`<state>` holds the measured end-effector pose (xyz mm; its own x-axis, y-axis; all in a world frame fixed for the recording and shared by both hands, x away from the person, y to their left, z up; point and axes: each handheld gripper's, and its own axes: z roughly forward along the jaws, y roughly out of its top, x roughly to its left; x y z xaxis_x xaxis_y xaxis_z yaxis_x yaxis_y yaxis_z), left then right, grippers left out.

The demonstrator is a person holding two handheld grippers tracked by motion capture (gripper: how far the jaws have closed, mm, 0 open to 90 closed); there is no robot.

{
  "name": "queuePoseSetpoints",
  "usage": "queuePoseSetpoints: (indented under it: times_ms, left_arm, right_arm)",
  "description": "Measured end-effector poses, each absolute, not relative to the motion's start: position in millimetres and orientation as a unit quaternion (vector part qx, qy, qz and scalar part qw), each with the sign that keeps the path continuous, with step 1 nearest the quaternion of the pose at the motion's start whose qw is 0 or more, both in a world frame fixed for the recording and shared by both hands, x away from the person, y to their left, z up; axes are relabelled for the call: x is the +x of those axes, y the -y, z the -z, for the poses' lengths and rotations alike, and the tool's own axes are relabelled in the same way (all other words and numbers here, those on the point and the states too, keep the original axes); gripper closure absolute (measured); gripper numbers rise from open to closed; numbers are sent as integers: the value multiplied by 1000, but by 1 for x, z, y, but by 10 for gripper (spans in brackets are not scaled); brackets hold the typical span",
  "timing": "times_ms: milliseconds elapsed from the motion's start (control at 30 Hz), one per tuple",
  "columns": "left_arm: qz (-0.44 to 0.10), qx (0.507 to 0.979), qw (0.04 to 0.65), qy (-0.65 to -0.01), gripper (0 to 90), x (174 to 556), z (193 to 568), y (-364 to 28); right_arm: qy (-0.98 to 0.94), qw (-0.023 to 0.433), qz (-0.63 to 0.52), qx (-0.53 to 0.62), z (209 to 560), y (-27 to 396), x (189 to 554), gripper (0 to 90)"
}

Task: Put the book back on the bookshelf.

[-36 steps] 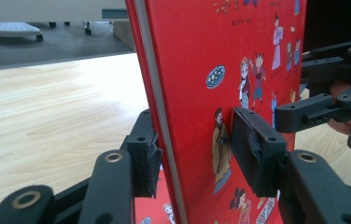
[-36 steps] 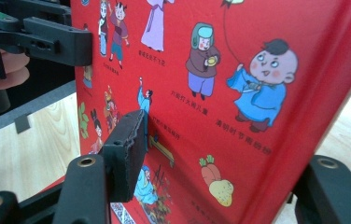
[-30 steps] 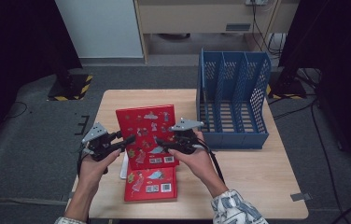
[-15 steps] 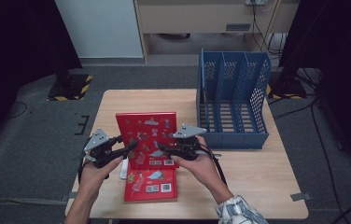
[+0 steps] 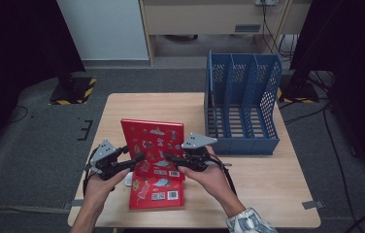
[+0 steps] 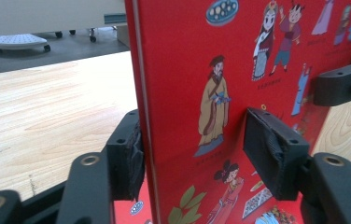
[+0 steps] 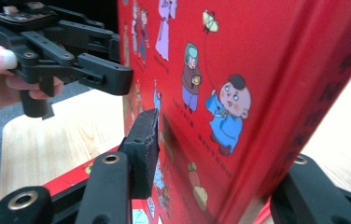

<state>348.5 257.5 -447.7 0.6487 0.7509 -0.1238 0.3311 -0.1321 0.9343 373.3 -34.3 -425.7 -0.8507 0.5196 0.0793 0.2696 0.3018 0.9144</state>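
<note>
Two grippers flank the upright red illustrated book (image 5: 154, 145): left gripper (image 5: 134, 159) jaws just opening, pads apart from the cover; right gripper (image 5: 168, 158) closing on its edge; filing in the blue perforated plastic rack (image 5: 241, 111) remains.

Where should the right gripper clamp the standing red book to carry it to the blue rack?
On the spine-side vertical edge of the upright red book, coming in level from the person's right. It stands nearly vertical over a second red book, so that edge is free; the right gripper already straddles it.
</note>
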Motion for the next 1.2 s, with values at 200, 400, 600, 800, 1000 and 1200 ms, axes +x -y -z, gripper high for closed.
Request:
queuePoseSetpoints:
  times_ms: [200,400,600,800,1000,1200]
  left_arm:
    - [-188,742,527,-370,369,344,455,-257]
    - [-181,747,518,-376,355,343,462,-256]
    - [-175,754,506,-380,324,340,472,-253]
    - [-177,759,499,-379,288,341,479,-250]
    - [-177,760,500,-375,284,342,480,-251]
    - [-184,760,498,-375,275,346,480,-250]
  right_arm:
    - [-793,114,-548,240,423,35,365,546]
    - [-793,109,-552,234,420,34,362,545]
    - [-791,104,-559,226,418,34,361,552]
    - [-788,105,-565,222,412,34,359,548]
    - [-786,103,-568,221,411,34,359,577]
    - [-788,108,-565,222,409,34,359,607]
